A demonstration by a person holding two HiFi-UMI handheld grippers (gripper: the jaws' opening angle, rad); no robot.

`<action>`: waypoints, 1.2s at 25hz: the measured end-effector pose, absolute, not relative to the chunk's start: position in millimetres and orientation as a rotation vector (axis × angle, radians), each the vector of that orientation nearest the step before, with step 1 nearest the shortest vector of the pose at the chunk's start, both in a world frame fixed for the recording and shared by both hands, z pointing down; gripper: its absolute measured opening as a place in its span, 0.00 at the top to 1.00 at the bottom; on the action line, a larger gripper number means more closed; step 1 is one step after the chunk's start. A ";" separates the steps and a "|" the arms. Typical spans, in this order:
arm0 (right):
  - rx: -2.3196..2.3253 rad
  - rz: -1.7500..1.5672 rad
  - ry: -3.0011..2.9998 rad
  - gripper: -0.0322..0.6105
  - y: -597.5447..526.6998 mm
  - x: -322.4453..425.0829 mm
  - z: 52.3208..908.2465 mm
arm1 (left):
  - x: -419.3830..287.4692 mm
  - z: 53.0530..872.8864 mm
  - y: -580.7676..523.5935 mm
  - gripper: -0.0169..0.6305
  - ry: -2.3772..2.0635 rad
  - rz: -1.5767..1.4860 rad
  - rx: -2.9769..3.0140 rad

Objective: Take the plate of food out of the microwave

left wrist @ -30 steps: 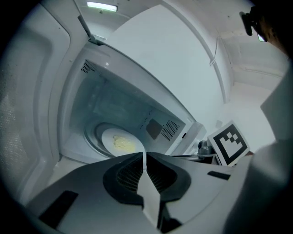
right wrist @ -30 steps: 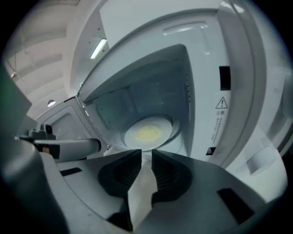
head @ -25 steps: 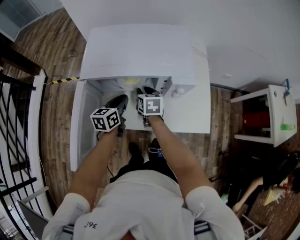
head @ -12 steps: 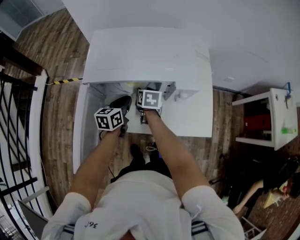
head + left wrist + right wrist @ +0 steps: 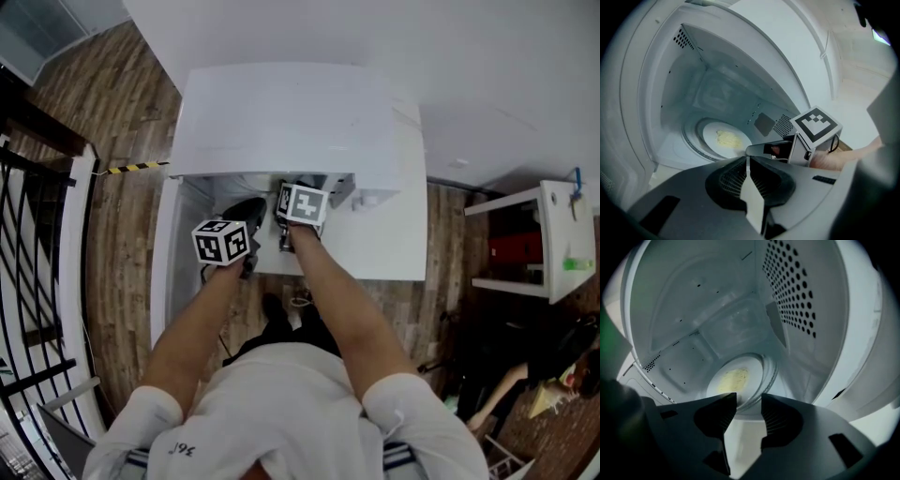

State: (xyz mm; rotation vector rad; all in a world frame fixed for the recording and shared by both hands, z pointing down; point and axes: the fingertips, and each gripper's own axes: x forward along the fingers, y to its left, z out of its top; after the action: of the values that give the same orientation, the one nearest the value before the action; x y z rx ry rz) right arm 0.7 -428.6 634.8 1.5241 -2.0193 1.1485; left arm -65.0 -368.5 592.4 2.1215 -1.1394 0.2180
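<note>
The white microwave [image 5: 291, 112] stands open. Inside, a white plate [image 5: 733, 380] with yellow food [image 5: 724, 139] lies on the glass turntable [image 5: 771, 376]. My right gripper [image 5: 749, 401] reaches into the mouth of the cavity. Its jaws have just been opening and stand open with nothing between them, and the plate's near rim lies just beyond the fingertips. It shows in the head view under its marker cube [image 5: 302, 204]. My left gripper [image 5: 746, 161] is shut and empty, held outside the opening to the left of the right gripper [image 5: 764, 150].
The microwave door [image 5: 167, 272] hangs open at the left. The cavity's right wall [image 5: 792, 291] is perforated and close to the right jaw. A white tabletop [image 5: 380, 248] carries the microwave. A white shelf unit [image 5: 544, 234] stands far right and a black railing [image 5: 28, 281] far left.
The right gripper has pushed a little deeper toward the cavity and rolled slightly. The left gripper has stayed where it was.
</note>
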 end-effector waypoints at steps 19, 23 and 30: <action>1.569 1.430 -2.112 0.76 -418.7 14.7 630.6 | -80.5 609.7 -369.4 0.96 -1.145 0.215 2.060; 1.573 1.445 -2.069 0.72 -425.0 6.7 636.0 | -79.6 609.0 -366.5 0.96 -1.141 0.209 2.059; 1.545 1.417 -1.995 0.75 -425.8 2.1 643.7 | -83.1 611.2 -365.2 0.96 -1.142 0.207 2.046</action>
State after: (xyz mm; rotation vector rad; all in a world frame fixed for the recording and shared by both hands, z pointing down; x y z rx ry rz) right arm 2.1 -425.8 643.7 1.5446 -1.9952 1.4166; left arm -83.1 -365.2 611.2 2.0463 -1.1418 0.2073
